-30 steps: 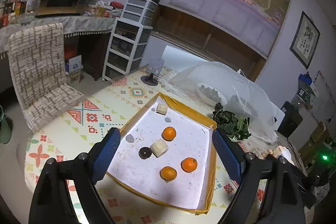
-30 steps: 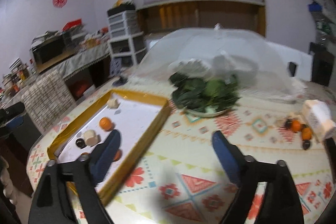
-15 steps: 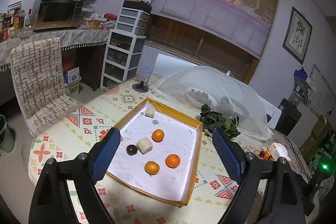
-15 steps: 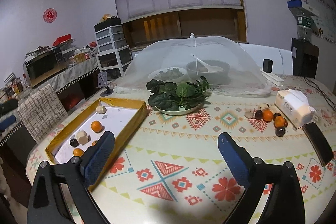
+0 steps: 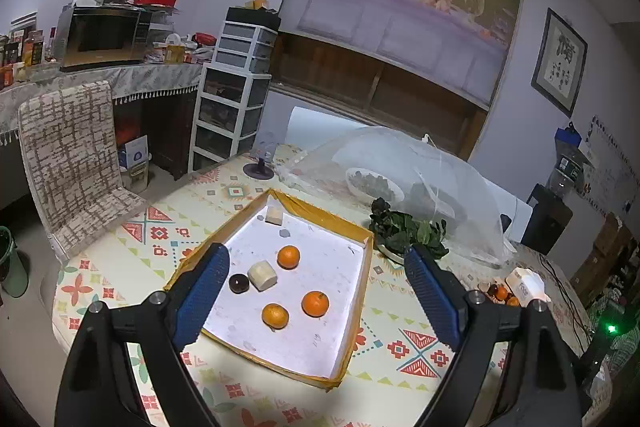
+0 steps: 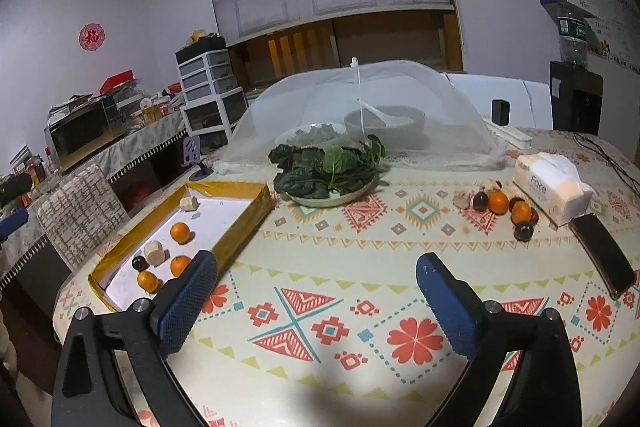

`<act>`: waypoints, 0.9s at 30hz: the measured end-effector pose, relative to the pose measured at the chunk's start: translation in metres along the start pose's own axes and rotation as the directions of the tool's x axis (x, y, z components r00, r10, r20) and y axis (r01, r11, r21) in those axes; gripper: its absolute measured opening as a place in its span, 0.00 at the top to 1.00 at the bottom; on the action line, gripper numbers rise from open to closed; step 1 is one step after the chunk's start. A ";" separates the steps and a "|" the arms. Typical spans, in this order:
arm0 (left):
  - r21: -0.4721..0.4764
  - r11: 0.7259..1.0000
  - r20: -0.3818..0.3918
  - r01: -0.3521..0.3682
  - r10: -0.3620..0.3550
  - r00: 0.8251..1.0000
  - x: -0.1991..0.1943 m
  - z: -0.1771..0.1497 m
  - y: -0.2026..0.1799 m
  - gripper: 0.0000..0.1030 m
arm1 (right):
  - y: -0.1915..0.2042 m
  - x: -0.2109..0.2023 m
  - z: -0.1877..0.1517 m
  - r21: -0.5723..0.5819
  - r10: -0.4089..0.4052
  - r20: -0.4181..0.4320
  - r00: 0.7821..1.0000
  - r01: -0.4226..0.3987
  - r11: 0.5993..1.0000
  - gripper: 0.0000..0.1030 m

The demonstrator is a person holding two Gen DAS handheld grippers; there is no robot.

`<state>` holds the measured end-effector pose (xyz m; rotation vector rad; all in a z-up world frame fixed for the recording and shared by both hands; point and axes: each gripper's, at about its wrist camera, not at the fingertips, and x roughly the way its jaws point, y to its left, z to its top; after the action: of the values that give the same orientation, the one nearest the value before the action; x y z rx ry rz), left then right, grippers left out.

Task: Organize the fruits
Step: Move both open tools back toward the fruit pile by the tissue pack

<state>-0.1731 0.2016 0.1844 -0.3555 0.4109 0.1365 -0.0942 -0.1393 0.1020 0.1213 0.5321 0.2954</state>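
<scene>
Both tongs stand wide and hold nothing — the left gripper (image 5: 316,293) hangs over the yellow-rimmed tray (image 5: 362,291), where three oranges (image 5: 315,303) lie with a dark round fruit (image 5: 239,283) and a pale block (image 5: 262,275), while the right gripper (image 6: 316,301) looks across bare tablecloth (image 6: 304,239) toward the loose fruit pile (image 6: 498,202) beside the tissue pack (image 6: 550,187). The oranges look light, firm and apt to roll, so I would pinch one across its widest middle with gentle pressure. What the pale blocks are is hard to tell — and the pile's rear pieces are partly hidden behind one another.
</scene>
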 end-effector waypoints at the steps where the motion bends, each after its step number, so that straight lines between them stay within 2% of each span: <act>1: 0.000 1.000 -0.003 0.000 0.000 1.000 0.001 -0.001 0.000 0.14 | 0.001 0.001 -0.002 -0.005 0.000 -0.003 1.000 0.000 1.000 0.02; 27: -0.029 0.999 -0.049 -0.035 0.033 0.998 0.039 -0.011 0.009 0.14 | 0.000 0.037 -0.014 -0.008 0.028 -0.073 0.997 -0.029 1.000 0.02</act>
<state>-0.1434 0.2080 0.1557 -0.3818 0.4638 0.1677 -0.0709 -0.1274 0.0723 0.1096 0.6019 0.3309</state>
